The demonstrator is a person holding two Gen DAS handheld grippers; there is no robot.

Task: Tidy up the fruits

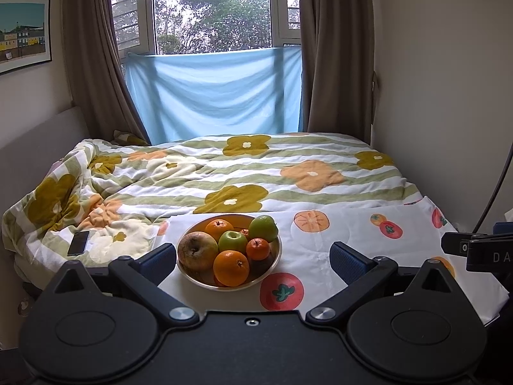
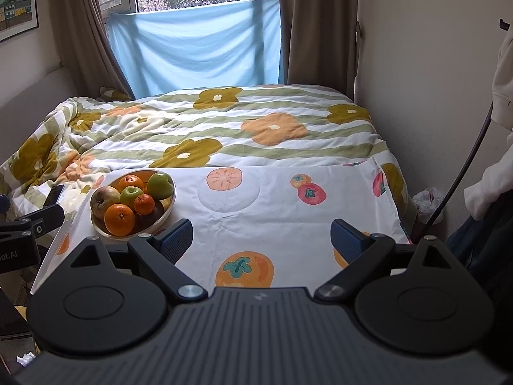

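A metal bowl of fruit sits on a white fruit-print cloth. It holds a brownish apple, two green apples, large oranges and a small tangerine. My left gripper is open and empty, its fingers either side of the bowl, just short of it. The bowl also shows in the right wrist view, at the left. My right gripper is open and empty over bare cloth, right of the bowl.
A floral duvet covers the bed behind the cloth. A dark phone lies on the duvet at the left. A wall stands close on the right, with a cable and a plastic bag on the floor there.
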